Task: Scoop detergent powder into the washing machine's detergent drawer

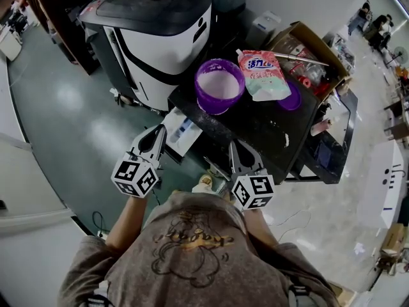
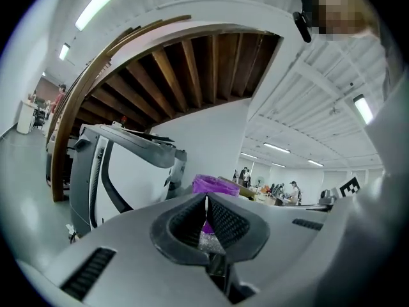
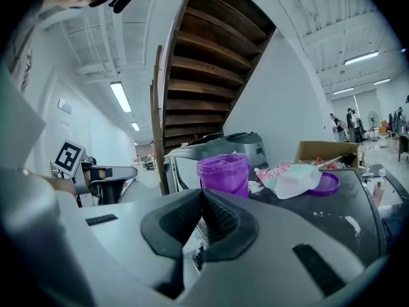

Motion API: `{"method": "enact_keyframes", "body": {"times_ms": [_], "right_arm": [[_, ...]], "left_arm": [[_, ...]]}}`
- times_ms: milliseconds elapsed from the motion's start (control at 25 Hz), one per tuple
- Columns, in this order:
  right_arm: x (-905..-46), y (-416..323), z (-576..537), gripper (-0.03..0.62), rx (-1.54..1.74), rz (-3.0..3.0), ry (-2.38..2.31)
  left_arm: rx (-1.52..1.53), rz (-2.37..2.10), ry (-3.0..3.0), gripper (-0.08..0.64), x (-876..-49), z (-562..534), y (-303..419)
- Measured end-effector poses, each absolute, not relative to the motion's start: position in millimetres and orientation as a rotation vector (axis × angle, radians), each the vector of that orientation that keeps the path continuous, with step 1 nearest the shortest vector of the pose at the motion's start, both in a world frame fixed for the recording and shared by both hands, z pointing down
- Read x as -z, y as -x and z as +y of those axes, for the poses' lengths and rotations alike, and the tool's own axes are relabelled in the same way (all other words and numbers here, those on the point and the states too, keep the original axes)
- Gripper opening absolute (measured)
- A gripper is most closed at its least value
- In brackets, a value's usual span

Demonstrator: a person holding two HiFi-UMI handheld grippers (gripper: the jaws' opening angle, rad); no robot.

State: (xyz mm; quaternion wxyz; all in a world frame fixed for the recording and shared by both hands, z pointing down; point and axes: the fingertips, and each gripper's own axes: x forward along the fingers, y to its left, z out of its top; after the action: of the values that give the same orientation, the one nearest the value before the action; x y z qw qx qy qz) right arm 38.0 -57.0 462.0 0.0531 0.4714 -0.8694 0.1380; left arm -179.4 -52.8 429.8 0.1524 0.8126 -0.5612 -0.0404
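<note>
A purple tub of white powder stands on the black table, with a pink and green detergent pouch and a purple lid to its right. The white and black washing machine is behind and to the left. Below it, a white tray with a blue part, which looks like the drawer, sticks out beside the table. My left gripper is shut and empty, just left of that tray. My right gripper is also shut and empty, over the table's near edge. The right gripper view shows the tub ahead.
A cardboard box of small items sits at the table's far right, with a thin metal utensil lying across it. Grey-green floor lies to the left. Desks and people are in the far background.
</note>
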Motion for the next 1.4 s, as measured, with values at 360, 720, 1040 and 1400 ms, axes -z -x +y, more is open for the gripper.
{"method": "enact_keyframes", "body": {"times_ms": [360,720,1040,1400], "right_arm": [[-457.7,-41.7,-60.0,0.002,-0.417,-2.642,-1.445],[-457.7,-39.8,-63.7,-0.002,-0.420,-2.643,-1.444],[-458.2,-39.0,-69.7,0.000,-0.414,-2.652,-1.435],[-459.5,-34.5,-76.7,-0.002,-0.419,-2.666,-1.418]], "left_arm": [[0.136,-1.625,-2.372,0.023,-416.2,-54.0,168.0],[0.118,-1.604,-2.390,0.023,-419.0,-56.9,159.2],[0.109,-1.600,-2.395,0.023,-420.8,-62.5,160.6],[0.131,-1.593,-2.359,0.023,-425.3,-68.4,164.1]]}}
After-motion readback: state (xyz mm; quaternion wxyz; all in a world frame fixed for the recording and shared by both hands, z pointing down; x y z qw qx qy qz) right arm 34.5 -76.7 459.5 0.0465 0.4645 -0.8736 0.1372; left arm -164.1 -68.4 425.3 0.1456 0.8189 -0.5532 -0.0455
